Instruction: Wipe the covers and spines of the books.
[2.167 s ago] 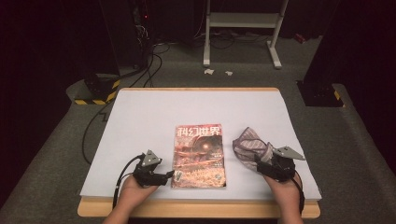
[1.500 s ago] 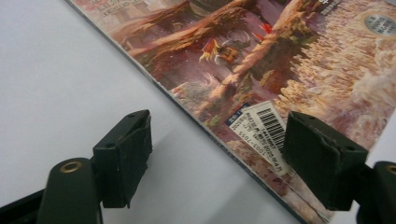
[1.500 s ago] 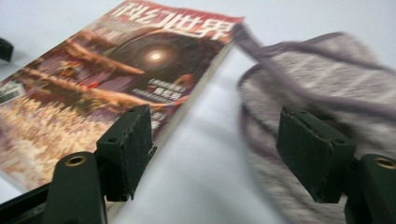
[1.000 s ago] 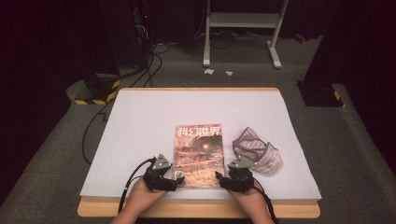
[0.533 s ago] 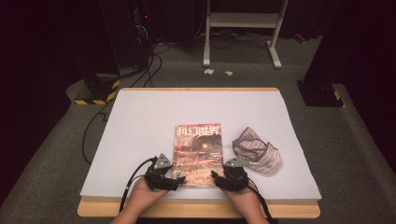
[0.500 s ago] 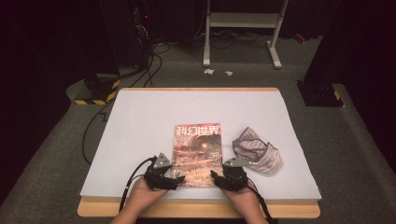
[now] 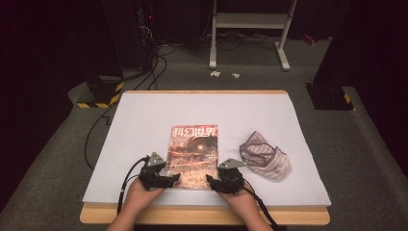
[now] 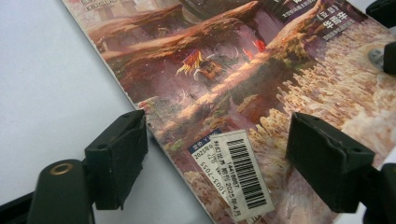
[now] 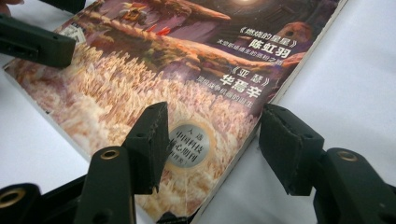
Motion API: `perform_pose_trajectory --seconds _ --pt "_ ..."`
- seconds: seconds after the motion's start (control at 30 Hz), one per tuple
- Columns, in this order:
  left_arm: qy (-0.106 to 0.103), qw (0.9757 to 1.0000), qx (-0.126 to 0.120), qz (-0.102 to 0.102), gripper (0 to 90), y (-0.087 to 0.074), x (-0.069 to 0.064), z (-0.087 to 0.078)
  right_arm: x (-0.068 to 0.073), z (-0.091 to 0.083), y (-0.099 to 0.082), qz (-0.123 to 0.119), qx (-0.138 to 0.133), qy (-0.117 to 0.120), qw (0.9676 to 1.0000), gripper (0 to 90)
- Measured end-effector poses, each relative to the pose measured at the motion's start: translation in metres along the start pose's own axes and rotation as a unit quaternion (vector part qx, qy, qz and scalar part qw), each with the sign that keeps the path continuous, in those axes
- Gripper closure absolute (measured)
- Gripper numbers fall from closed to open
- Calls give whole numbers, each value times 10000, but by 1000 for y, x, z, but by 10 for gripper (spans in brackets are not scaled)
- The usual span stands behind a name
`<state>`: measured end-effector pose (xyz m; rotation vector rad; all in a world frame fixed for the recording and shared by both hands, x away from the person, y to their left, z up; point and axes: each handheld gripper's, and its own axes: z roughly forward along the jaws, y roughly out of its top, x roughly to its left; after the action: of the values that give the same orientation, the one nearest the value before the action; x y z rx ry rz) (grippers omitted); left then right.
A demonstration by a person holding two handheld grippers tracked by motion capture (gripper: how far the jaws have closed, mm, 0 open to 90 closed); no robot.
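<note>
A magazine (image 7: 194, 154) with a reddish-brown illustrated cover lies flat on the white tabletop (image 7: 144, 120), near the front edge. My left gripper (image 7: 174, 179) is at its near left corner. In the left gripper view the left gripper (image 8: 219, 158) is open, one jaw over the table and the other over the cover, with the barcode sticker (image 8: 240, 175) between them. My right gripper (image 7: 210, 180) is at the near right corner. In the right gripper view the right gripper (image 9: 217, 144) is open astride the magazine's right edge (image 9: 261, 121), pressing on nothing.
A crumpled striped cloth pouch (image 7: 265, 161) lies just right of the magazine. The table's wooden front edge (image 7: 202, 214) runs right below both hands. Cables trail off the left side. A white stand (image 7: 250, 29) and dark equipment sit on the floor beyond.
My right gripper came left from beside the striped pouch to the magazine's near right corner. The left closed in on the near left corner. Both grippers and the magazine have since shifted slightly left.
</note>
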<state>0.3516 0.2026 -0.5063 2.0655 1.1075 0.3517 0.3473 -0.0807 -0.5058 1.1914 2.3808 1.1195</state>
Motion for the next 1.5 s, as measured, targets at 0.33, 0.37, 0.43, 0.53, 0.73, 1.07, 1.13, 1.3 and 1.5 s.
perform_pose_trajectory --seconds 0.33,0.37,0.43,0.53,0.73,1.07,1.13,1.3,1.5 --pt "87 9999 -15 -112 213 0 -4 2 2 -3 -4 -17 -2 48 10000 434" --pt "79 9999 -18 -118 213 0 -4 2 2 -3 -4 -17 -2 48 10000 434" --pt "62 9999 -15 -151 213 0 -4 2 2 -3 -4 6 -3 53 10000 434" --pt "22 9997 -54 -250 217 0 -2 1 2 -3 -5 4 -19 42 10000 434" --pt "-36 9987 -159 -476 271 -1 2 -1 2 -2 -5 -22 -48 28 10000 435" --pt "-151 9966 -308 -750 318 -2 7 -5 2 -3 -5 -35 -61 16 10000 436" --pt "-164 9963 -355 -759 323 -2 7 -6 2 -3 -5 -45 -64 11 10000 436" --pt "-240 9948 -601 -792 337 -1 6 -12 3 -3 -6 -43 -67 -2 10000 437" --pt "-233 9935 -883 -675 341 2 -1 -20 3 -4 -7 -30 -76 -16 10000 437"
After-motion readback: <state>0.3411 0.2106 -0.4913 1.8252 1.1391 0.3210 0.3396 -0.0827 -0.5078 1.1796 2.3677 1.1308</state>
